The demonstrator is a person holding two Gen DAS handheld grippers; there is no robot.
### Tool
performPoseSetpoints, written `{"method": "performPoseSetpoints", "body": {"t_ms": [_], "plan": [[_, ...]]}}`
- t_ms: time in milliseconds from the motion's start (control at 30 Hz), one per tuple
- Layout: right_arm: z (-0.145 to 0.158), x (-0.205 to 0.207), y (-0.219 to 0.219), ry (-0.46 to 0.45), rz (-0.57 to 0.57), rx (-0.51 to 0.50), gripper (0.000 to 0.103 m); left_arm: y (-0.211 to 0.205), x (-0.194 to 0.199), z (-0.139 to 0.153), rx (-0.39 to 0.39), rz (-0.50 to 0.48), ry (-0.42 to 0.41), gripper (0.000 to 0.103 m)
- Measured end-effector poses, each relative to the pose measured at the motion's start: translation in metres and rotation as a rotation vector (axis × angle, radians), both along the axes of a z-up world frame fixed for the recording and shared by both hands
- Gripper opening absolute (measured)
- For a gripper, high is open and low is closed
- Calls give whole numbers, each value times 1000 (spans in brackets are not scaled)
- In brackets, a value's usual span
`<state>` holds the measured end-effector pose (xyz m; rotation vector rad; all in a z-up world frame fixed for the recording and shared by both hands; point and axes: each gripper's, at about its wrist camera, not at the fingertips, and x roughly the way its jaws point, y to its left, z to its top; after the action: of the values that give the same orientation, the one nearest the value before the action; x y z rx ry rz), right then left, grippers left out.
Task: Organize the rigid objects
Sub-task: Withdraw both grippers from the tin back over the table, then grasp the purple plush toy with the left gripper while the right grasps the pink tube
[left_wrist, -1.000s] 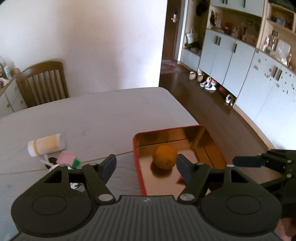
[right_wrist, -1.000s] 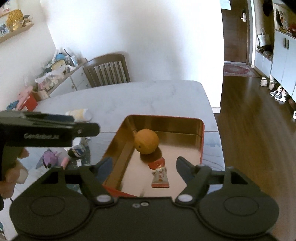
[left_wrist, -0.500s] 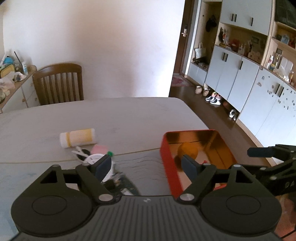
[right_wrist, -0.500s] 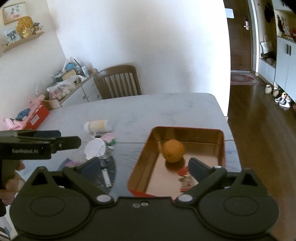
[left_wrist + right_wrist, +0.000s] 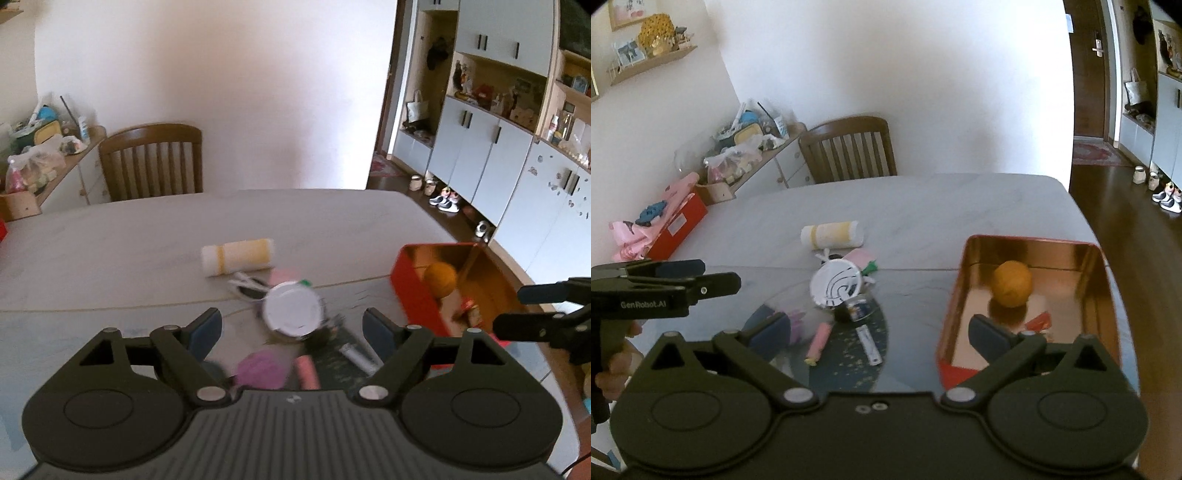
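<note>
My left gripper (image 5: 291, 328) hangs open over the pile of small items, nothing between its fingers. Just past it lie a white round lid (image 5: 293, 312), a purple lump (image 5: 260, 369), a pink stick (image 5: 306, 371) and a white tube (image 5: 356, 354). My right gripper (image 5: 879, 332) is wide open and empty, straddling the gap between the pile and the red tin (image 5: 1030, 243). The tin holds an orange (image 5: 1012, 282) and a red snack packet (image 5: 1039, 321). A rolled white-and-yellow cloth (image 5: 831, 234) lies behind the lid (image 5: 836, 282).
A wooden chair (image 5: 849, 147) stands at the table's far side. A cluttered sideboard (image 5: 750, 144) runs along the left wall. A red box with pink bags (image 5: 679, 225) sits on the table's left. The tin lies near the table's right edge, with wood floor beyond.
Both views have drawn back and swung left from the tin to the pile of small items. Both pairs of jaws stand wider than a second ago.
</note>
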<state>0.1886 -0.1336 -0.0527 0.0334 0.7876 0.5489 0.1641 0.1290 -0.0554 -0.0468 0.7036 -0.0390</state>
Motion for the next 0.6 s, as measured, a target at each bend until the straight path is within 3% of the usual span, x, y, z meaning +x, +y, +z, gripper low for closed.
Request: {"method": "performPoseSetpoints", "body": {"t_ms": [400, 600], "plan": [[-25, -4, 61, 46, -17, -66, 102, 40, -5, -50, -24, -63, 75, 83], [-45, 8, 86, 95, -16, -123, 95, 43, 4, -78, -37, -92, 92, 83]]}}
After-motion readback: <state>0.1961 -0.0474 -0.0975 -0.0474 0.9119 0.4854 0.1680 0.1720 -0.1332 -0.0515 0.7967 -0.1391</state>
